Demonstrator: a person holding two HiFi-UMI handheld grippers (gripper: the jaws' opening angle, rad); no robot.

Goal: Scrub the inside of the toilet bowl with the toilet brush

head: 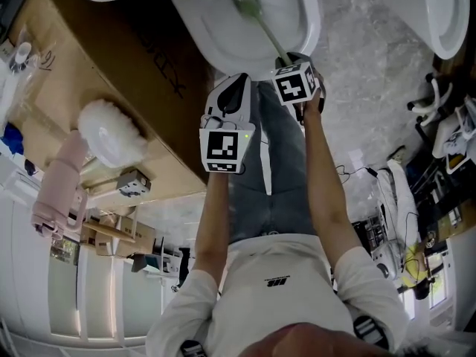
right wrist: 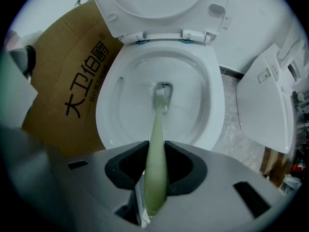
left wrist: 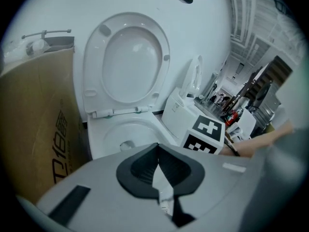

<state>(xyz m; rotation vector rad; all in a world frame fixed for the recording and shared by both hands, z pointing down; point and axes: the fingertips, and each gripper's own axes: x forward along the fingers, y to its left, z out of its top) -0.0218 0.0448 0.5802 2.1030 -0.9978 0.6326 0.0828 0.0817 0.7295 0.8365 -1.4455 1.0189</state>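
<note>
The pale green plastic toilet brush [right wrist: 157,144] is reaching down into the white ceramic toilet bowl [right wrist: 104,115], with its head sitting at the drain opening at the bottom of the bowl. The right gripper [right wrist: 155,153] is clamping the brush's handle between its two dark pads, both jaws pressing against the handle's sides. In the head view this gripper [head: 297,80] is hovering just over the bowl's front rim [head: 309,21].

The left gripper [left wrist: 158,161] is hanging beside it, jaws closed together and holding nothing; it is pointing at the bowl from the near side.

The white oval toilet seat and lid [right wrist: 154,4] are standing raised behind the bowl. A brown printed cardboard box [right wrist: 72,81] is standing right beside the bowl, and a second white toilet [right wrist: 265,100] is standing on the grey marbled floor [right wrist: 236,120] on the bowl's other side.
</note>
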